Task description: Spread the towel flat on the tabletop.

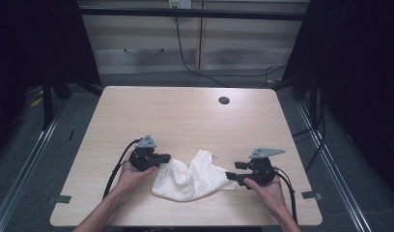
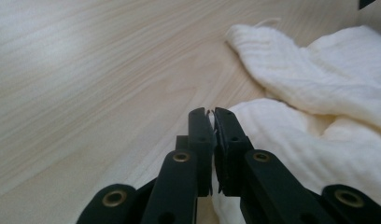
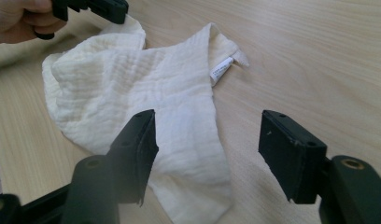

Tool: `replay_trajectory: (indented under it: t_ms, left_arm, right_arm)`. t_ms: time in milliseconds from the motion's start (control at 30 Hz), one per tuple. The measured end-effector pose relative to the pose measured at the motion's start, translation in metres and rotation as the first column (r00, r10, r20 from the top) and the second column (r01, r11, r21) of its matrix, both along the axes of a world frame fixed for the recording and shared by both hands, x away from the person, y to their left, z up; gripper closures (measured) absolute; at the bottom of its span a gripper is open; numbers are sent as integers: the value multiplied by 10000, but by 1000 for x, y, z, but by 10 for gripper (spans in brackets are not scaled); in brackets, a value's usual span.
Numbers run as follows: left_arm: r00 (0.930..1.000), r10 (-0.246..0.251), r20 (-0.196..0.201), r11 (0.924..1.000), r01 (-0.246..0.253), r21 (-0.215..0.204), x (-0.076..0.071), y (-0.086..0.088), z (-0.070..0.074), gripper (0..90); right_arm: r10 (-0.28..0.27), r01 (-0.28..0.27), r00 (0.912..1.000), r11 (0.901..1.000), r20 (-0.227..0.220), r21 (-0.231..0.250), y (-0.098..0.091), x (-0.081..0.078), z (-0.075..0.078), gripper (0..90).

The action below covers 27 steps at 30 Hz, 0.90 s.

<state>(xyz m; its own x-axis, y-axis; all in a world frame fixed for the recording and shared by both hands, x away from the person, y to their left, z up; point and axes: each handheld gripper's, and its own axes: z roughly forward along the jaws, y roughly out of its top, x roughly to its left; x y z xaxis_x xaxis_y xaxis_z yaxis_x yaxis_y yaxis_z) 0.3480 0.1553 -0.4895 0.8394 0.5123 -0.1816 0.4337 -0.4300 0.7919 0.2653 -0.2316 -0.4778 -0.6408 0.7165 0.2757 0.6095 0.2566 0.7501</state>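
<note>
Crumpled cream cloth [image 1: 192, 176] of soft, ribbed gauze, lying near the front edge of the pale wood-grain table [image 1: 185, 111], small white tag at one corner. Left gripper [image 2: 213, 114] pinched on the cloth's left edge. Right gripper [image 3: 207, 135] spread wide over the cloth's right corner, gripping nothing.

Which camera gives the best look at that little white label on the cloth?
The right gripper view: the label lies in plain sight near a corner of the cloth. The high view gives the whole cloth, with the label too small to tell. The left gripper view gives close folds, no readable label.
</note>
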Motion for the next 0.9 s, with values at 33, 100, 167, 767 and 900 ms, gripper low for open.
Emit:
replay_trajectory:
  t_ms: [33,100,167,767,900]
  left_arm:
    - [10000,-14,4,9999,15,-169,-1,1,3,865]
    - [9999,-16,136,9990,22,-440,-3,2,11,866]
    - [9998,26,216,9969,-9,-781,-4,4,19,866]
    - [9902,631,1244,9799,-378,-1957,6,-10,79,870]
    - [9850,754,1553,9759,-409,-2143,10,-13,99,871]
  right_arm:
    - [8,-8,10000,10000,-15,-23,0,0,0,351]
    - [-31,30,10000,10000,-3,-47,0,0,0,326]
    - [-105,105,9999,9999,21,-49,0,0,1,321]
    - [-607,601,9977,9980,315,183,-15,1,13,314]
    - [-727,721,9971,9972,246,219,-18,1,15,314]
